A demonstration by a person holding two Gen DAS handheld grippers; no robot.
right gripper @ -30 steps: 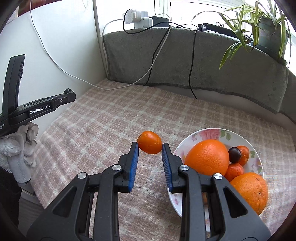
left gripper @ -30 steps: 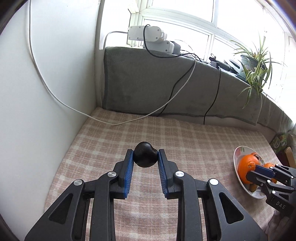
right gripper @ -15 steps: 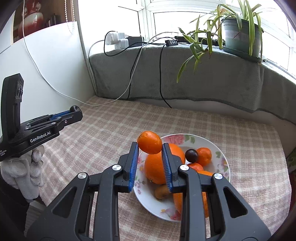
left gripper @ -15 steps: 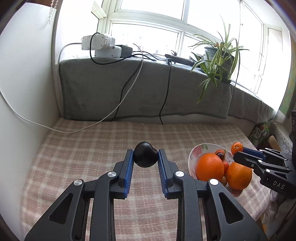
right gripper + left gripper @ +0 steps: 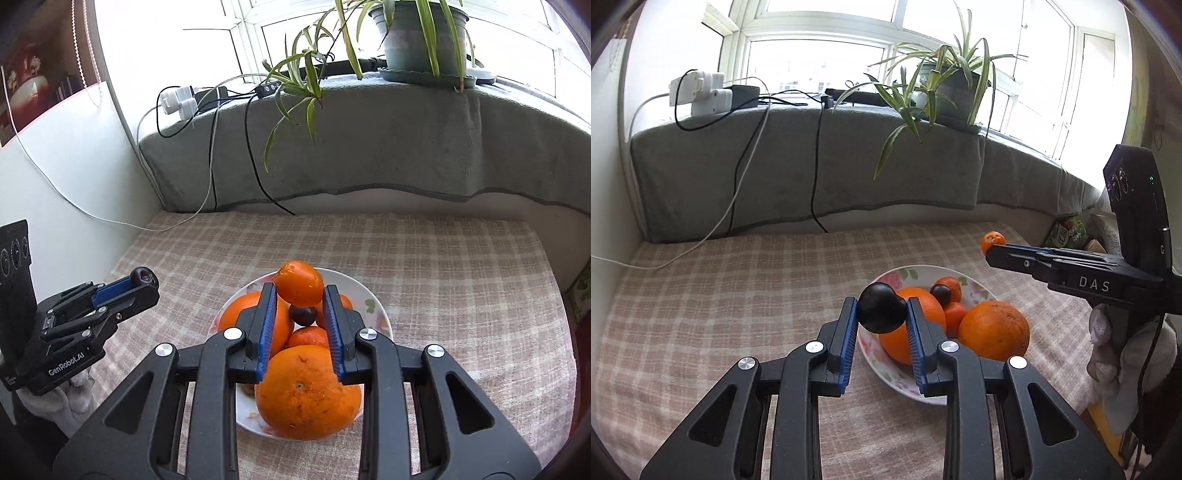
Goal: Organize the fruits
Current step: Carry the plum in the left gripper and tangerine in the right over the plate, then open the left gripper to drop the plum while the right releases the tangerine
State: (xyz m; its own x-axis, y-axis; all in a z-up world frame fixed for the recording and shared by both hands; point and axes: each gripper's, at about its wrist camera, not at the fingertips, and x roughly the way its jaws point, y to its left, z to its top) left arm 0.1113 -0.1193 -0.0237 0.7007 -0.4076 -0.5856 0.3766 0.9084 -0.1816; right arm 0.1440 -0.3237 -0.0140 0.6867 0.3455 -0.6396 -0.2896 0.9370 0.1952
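Fruit plate [image 5: 382,317] on checked tablecloth [image 5: 443,266]

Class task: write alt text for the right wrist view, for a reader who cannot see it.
The right tongs grip a small orange above a plate of oranges on a checked cloth. At left, the left tongs hold a dark fruit; a plant sits on the sill.

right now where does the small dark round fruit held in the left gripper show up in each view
Left wrist view: the small dark round fruit sits centre frame, clamped in the left gripper.
Right wrist view: the same fruit peeks out at the far left edge, at that gripper's tip.
Shared landmark: the floral white plate of oranges.
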